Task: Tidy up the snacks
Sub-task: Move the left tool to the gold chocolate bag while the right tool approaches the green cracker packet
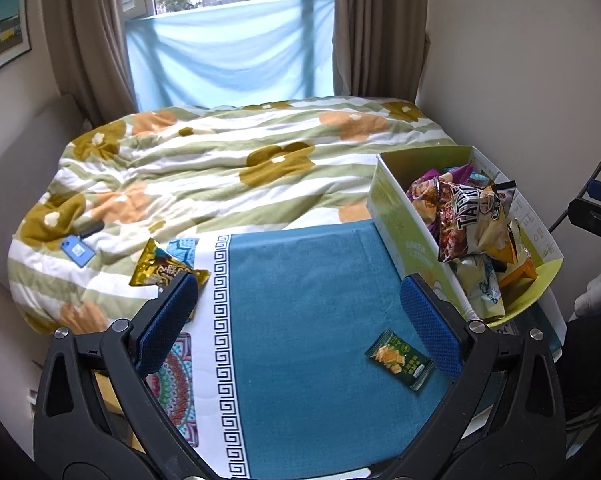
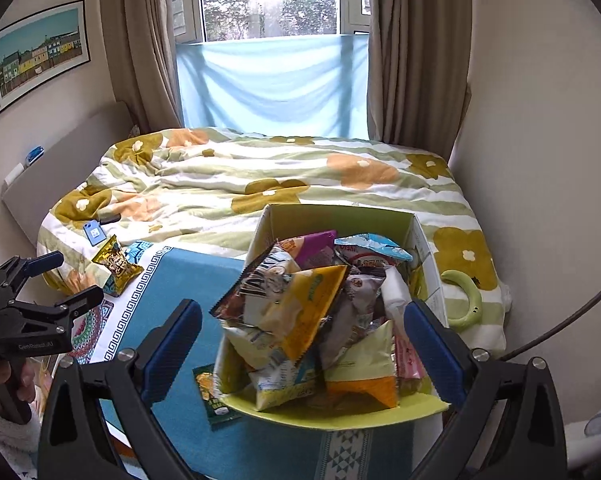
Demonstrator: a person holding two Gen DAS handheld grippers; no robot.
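A green cardboard box (image 1: 392,200) (image 2: 268,224) stuffed with several snack bags stands on the blue cloth (image 1: 300,300) at the right. A small dark green cracker packet (image 1: 399,359) (image 2: 212,396) lies flat on the cloth beside the box. A gold snack bag (image 1: 162,267) (image 2: 116,266) rests at the cloth's left edge. My left gripper (image 1: 298,314) is open above the cloth, with the green packet just inside its right finger. Hovering over the box's near end, my right gripper (image 2: 302,340) is open and holds nothing. The left gripper (image 2: 66,276) also shows at the left of the right wrist view.
A flowered quilt (image 1: 220,160) covers the bed behind the cloth. A blue phone (image 1: 76,251) (image 2: 94,233) lies on the quilt at left, and a green curved object (image 2: 466,300) lies right of the box. Walls close in on both sides; a window with curtains is behind.
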